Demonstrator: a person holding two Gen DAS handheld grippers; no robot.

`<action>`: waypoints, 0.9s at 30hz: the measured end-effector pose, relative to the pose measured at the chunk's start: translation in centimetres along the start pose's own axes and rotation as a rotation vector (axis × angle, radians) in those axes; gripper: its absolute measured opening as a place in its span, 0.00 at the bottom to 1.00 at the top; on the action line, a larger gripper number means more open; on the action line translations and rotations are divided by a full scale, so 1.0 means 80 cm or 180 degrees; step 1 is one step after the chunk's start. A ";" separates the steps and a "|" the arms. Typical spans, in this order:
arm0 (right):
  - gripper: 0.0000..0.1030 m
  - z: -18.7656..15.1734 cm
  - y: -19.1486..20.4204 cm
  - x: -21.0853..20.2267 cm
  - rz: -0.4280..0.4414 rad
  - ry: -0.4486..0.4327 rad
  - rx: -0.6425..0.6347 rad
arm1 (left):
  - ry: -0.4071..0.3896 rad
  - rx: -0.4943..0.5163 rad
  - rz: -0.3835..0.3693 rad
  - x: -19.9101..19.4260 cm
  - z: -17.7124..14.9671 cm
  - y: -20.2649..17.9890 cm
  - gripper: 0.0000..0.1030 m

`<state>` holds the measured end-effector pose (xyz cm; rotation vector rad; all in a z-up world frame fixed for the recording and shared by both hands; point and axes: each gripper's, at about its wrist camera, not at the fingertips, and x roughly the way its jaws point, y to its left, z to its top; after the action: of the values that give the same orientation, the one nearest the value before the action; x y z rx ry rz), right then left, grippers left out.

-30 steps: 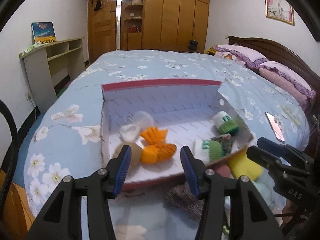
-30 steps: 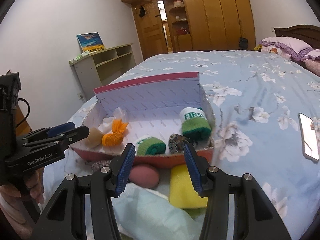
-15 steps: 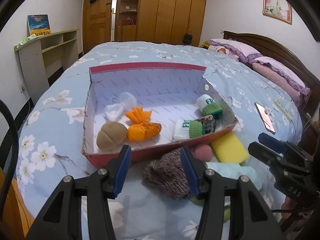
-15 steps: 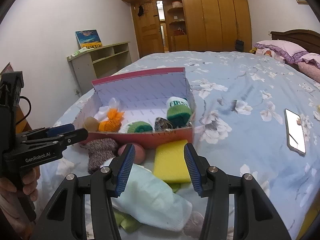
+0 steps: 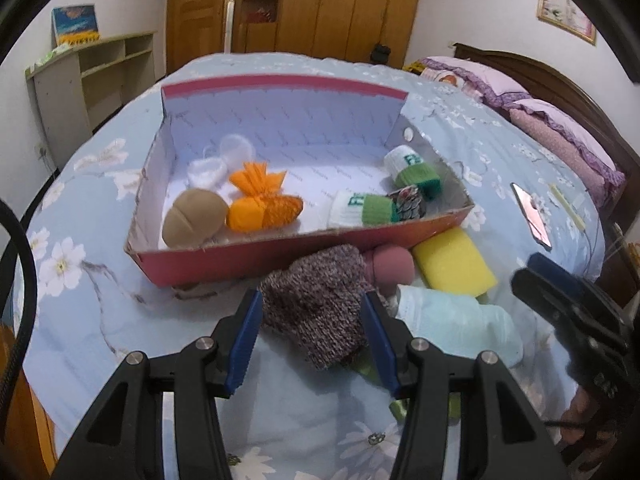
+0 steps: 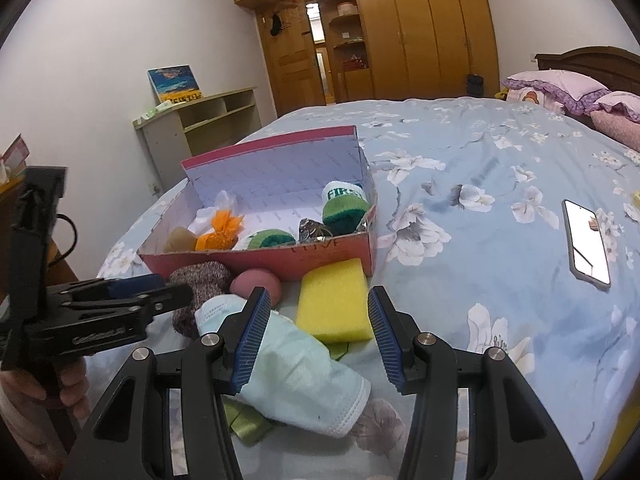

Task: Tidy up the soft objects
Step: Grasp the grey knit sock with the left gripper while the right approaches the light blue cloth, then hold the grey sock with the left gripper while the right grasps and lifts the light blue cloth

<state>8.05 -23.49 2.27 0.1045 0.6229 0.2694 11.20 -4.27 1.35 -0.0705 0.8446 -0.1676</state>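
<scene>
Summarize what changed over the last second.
Both grippers pulled back from the red box. The left gripper now brackets the knitted sock; the right gripper sits over the yellow sponge. Both stay open, nothing grasped. Box contents unchanged.

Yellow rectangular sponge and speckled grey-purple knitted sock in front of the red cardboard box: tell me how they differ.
The yellow rectangular sponge is a flat block with straight edges and one plain colour; the speckled grey-purple knitted sock is a rumpled, mottled knit. The sponge lies ahead of the open right gripper, the sock between the open left gripper's fingers. Both lie on the bed outside the red cardboard box.
</scene>
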 end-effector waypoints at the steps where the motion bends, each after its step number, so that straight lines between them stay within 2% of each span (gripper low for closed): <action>1: 0.51 -0.001 0.000 -0.001 0.0004 -0.0001 -0.0016 | 0.0033 -0.0038 0.0005 0.004 0.000 0.001 0.52; 6: 0.51 -0.009 0.002 -0.007 0.0060 0.0026 -0.0093 | 0.0107 -0.0132 -0.0015 0.019 -0.001 0.001 0.52; 19: 0.51 -0.024 0.012 -0.003 0.0116 0.0110 -0.0271 | 0.0073 -0.0128 -0.0009 0.033 0.002 -0.008 0.51; 22: 0.51 -0.025 0.014 -0.002 0.0124 0.0122 -0.0285 | 0.0080 -0.0128 -0.0070 0.032 0.002 -0.008 0.40; 27: 0.51 -0.026 0.017 -0.001 0.0129 0.0151 -0.0312 | 0.0054 -0.0117 -0.0115 0.026 0.001 -0.004 0.30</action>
<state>6.46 -22.20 0.84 0.0164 0.6542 0.3418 12.55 -4.98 -0.11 -0.1188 0.8637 -0.1867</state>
